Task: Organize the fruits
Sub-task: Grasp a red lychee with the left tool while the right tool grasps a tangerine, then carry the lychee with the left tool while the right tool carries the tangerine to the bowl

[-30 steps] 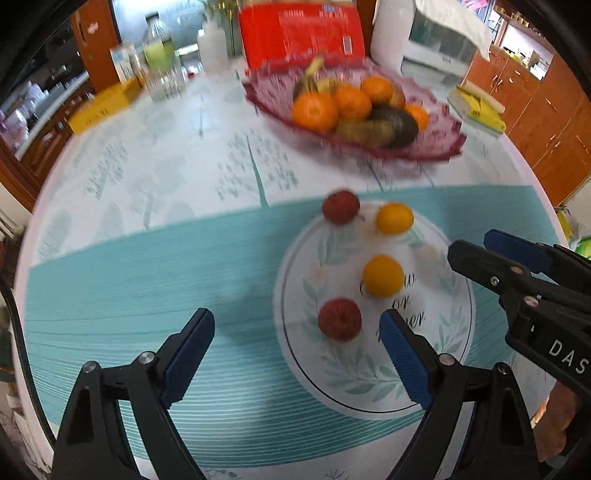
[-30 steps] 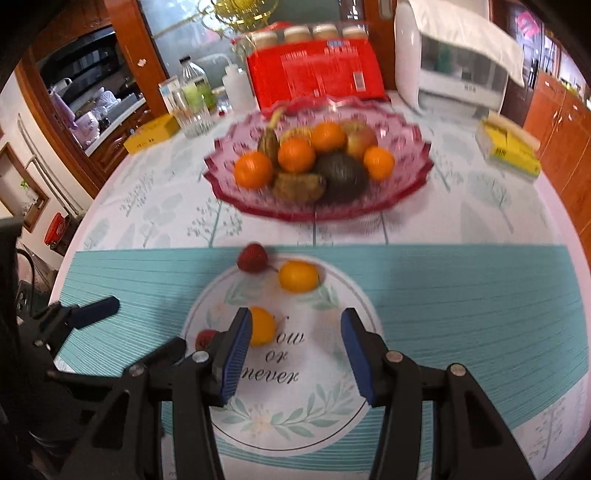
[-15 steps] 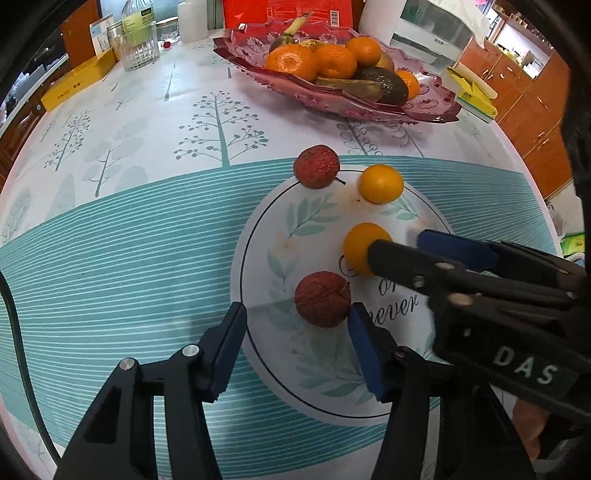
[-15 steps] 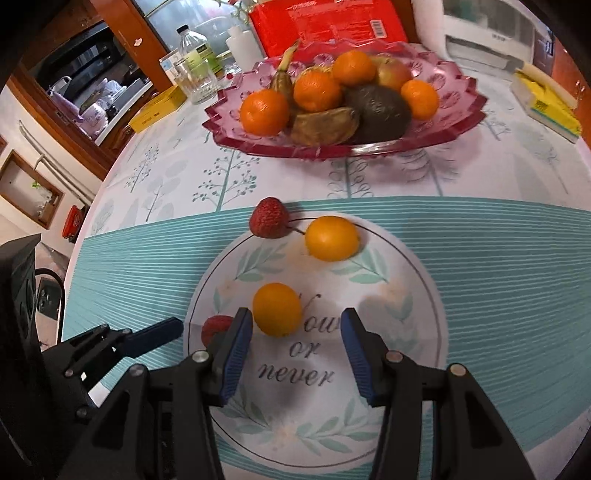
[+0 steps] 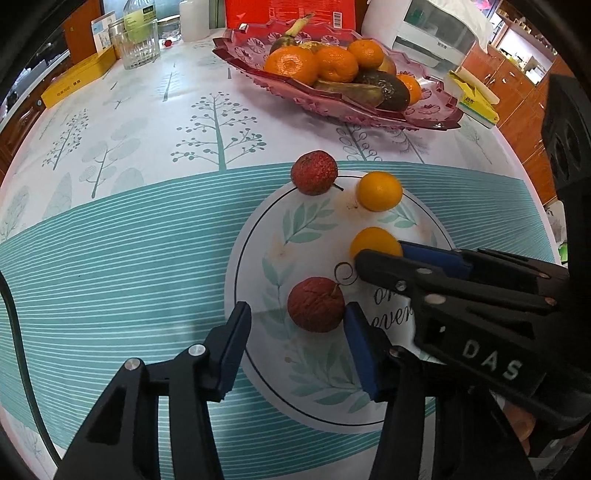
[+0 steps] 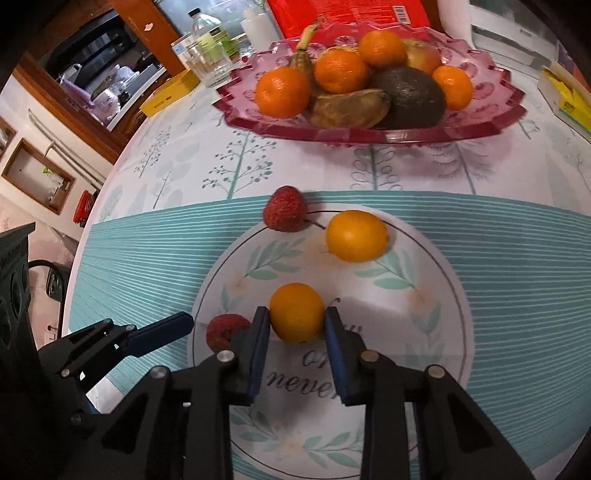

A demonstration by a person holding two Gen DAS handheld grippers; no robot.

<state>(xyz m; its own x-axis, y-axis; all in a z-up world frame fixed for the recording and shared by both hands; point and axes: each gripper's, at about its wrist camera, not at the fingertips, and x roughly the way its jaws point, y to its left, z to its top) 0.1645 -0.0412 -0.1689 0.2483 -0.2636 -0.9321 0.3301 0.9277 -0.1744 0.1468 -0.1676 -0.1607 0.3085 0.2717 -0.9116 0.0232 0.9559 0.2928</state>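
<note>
Right wrist view: four loose fruits lie on the tablecloth [image 6: 155, 254], two small yellow-orange citrus and two red lychees. The near citrus [image 6: 296, 312] sits inside the printed white circle [image 6: 417, 321], just above the lettering, and is pinched between the two blue pads of the right gripper [image 6: 297, 325]; its jaws have just been closing, and both pads now press on the fruit's sides. The fruit is round, smooth and evenly yellow-orange. The far citrus [image 6: 356, 235] lies on the circle's upper edge, apart from the gripper. The far lychee [image 6: 285, 213], bright red and bumpy with a thin stem, rests just outside that edge, beside the far citrus.

The near lychee [image 5: 316, 304] is darker, brownish red and wrinkled, and lies in the left part of the circle. In the left wrist view it sits between the fingers of the left gripper [image 5: 295, 332], close against the right-hand pad with clear space to the other pad. These jaws have just been closing and remain spread, not gripping the fruit.

Behind the circle stands one pink glass fruit bowl [image 6: 491, 122] with four oranges, a dark avocado, a browned pear-like fruit and others partly hidden. Further back are one ribbed glass [image 5: 137, 48], one yellow box [image 5: 79, 83] and one red package [image 5: 291, 13].
</note>
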